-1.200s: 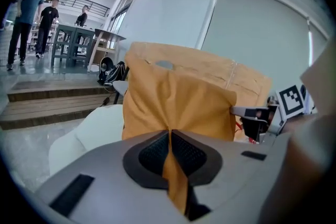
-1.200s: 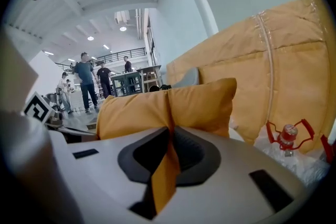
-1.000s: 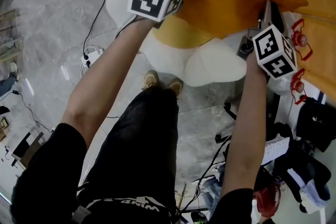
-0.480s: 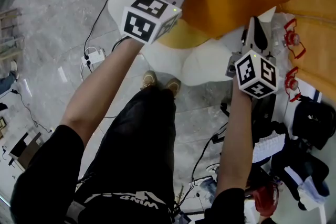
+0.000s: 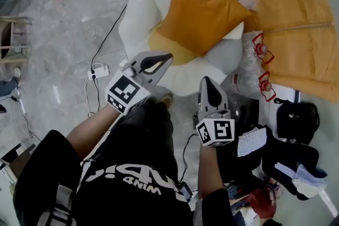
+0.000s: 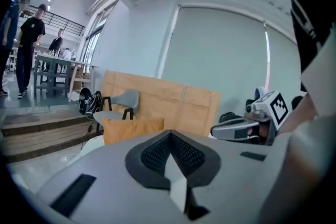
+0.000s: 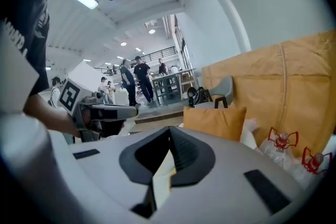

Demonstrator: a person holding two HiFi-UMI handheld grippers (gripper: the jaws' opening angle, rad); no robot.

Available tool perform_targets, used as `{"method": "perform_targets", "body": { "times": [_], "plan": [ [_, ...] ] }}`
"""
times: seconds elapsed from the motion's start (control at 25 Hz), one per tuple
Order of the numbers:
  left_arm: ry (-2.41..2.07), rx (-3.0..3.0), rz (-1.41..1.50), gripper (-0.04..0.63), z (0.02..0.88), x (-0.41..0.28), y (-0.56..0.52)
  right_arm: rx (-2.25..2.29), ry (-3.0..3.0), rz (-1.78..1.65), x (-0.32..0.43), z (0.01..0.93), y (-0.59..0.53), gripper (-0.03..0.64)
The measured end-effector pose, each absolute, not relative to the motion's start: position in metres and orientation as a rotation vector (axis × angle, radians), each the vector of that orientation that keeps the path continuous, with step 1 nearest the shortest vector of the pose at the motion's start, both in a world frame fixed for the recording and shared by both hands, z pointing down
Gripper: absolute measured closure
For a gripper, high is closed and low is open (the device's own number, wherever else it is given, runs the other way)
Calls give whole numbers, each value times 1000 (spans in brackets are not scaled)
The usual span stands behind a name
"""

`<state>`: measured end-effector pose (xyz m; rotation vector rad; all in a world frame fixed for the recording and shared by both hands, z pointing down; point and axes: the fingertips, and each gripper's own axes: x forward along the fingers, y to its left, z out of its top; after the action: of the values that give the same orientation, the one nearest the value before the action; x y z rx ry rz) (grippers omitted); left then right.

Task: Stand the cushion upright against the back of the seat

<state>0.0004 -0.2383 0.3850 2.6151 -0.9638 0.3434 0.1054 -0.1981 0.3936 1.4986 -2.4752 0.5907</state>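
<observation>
The orange cushion (image 5: 204, 13) stands upright on the white padded seat (image 5: 136, 14), toward the seat's far side, with nothing gripping it. It also shows upright in the left gripper view (image 6: 131, 129) and the right gripper view (image 7: 215, 120). My left gripper (image 5: 168, 55) is shut and empty, held well back from the seat's near edge. My right gripper (image 5: 205, 80) is likewise shut and empty, beside it and short of the seat. In each gripper view the jaws (image 6: 170, 134) (image 7: 169, 129) meet with nothing between them.
A tall orange-brown panel (image 5: 296, 34) stands right of the seat, with red-capped plastic bottles (image 5: 254, 58) at its foot. A power strip with cables (image 5: 98, 70) lies on the floor to the left. A black bag (image 5: 296, 121) sits lower right. A grey chair (image 6: 118, 102) and people (image 7: 139, 78) are behind.
Both grippers let go of the cushion, closed, and drew back and up toward me. The cushion now stands upright on the seat by itself.
</observation>
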Motion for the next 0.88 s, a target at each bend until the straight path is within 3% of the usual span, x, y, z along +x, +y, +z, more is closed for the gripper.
{"method": "perform_targets", "body": {
  "times": [0.4,0.88],
  "plan": [
    [-947,2743,270,588,242,-15,-134,1568,-2607,550,65,269,-111,594],
    [-1028,2776,225,588,202,-33,-111,1452,-2710,462,31,230,-97,595]
  ]
}}
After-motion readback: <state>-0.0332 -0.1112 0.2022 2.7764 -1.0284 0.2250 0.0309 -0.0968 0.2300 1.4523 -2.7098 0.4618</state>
